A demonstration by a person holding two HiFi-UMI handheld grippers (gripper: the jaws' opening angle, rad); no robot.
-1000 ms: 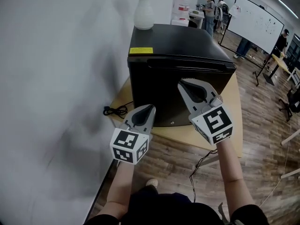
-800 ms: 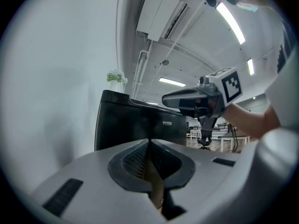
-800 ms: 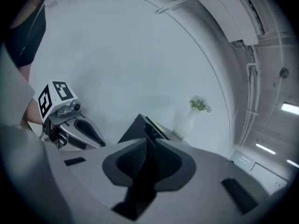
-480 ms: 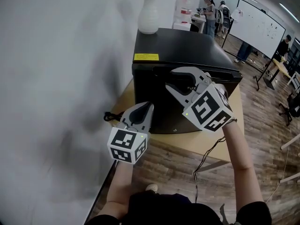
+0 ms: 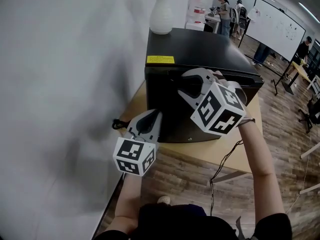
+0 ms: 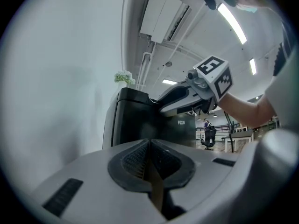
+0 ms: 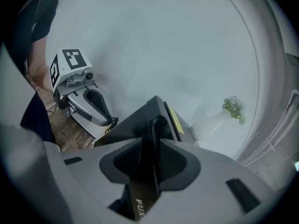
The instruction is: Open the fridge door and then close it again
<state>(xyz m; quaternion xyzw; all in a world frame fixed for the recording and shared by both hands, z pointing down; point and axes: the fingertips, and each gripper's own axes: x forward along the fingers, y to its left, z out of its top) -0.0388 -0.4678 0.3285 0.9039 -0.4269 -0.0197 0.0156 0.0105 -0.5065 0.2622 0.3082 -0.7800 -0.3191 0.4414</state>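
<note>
A small black fridge [image 5: 200, 46] stands on a low wooden platform [image 5: 200, 151] with its door [image 5: 167, 114] shut. My right gripper [image 5: 181, 83] is at the door's top edge near the left corner, rolled on its side. Its jaws stand wide and are closing, with the door's top lip [image 7: 153, 125] between them; the pads do not visibly press. My left gripper [image 5: 156, 112] hovers shut and empty in front of the door's lower left, apart from it. The left gripper view shows the right gripper [image 6: 161, 104] against the fridge [image 6: 135, 125].
A white vase [image 5: 163, 14] stands on the fridge top at the back, and a yellow label [image 5: 160, 59] is near the front edge. A white wall runs along the left. A black cable [image 5: 120, 124] lies beside the platform. A whiteboard [image 5: 277, 26] and people are far right.
My right gripper rose to the door's top edge, rolled onto its side, and its jaws went from shut to wide. The left gripper drifted slightly forward.
</note>
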